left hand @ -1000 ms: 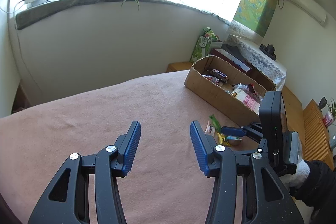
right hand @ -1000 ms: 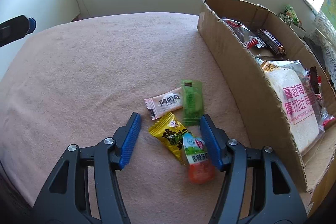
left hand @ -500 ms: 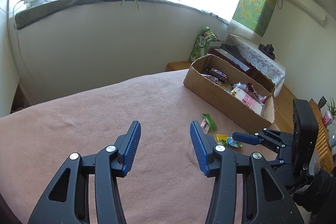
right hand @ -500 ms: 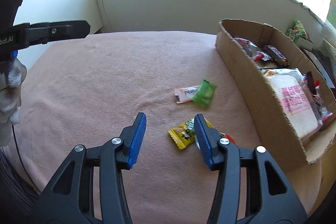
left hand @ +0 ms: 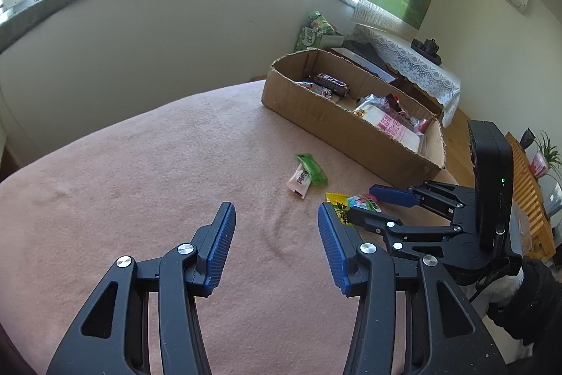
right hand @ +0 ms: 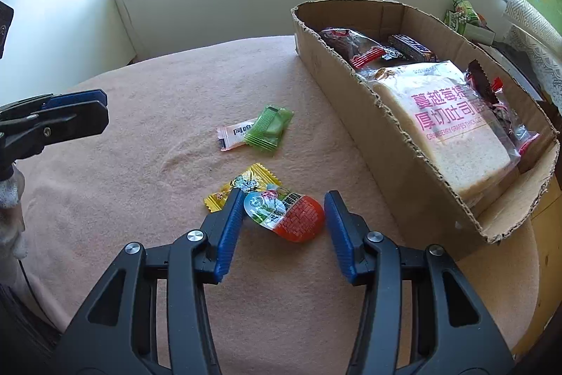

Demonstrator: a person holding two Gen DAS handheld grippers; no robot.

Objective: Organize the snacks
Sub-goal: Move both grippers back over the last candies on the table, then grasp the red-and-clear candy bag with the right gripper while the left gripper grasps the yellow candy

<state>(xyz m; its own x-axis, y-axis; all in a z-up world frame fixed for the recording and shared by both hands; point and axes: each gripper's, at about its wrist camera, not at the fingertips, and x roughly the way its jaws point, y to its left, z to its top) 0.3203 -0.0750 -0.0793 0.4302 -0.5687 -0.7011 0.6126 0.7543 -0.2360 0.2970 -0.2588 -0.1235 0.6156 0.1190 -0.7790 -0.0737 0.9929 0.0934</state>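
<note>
Between the parted, not yet pressing pads of right gripper (right hand: 282, 217): small jelly cup (right hand: 286, 215), probably light and slippery, best pinched across its sides; left gripper (left hand: 275, 246) open, empty.

yellow candy packet (right hand: 246, 185) half hidden from me under the jelly cup (right hand: 286, 215) and the right gripper (right hand: 282, 222) finger. pink wrapper (right hand: 233, 136) partly covered by the green packet (right hand: 269, 129). print on both too small to read. cardboard box (right hand: 354, 86) contents overlap; chocolate bar (right hand: 409, 46) mostly buried.
</note>
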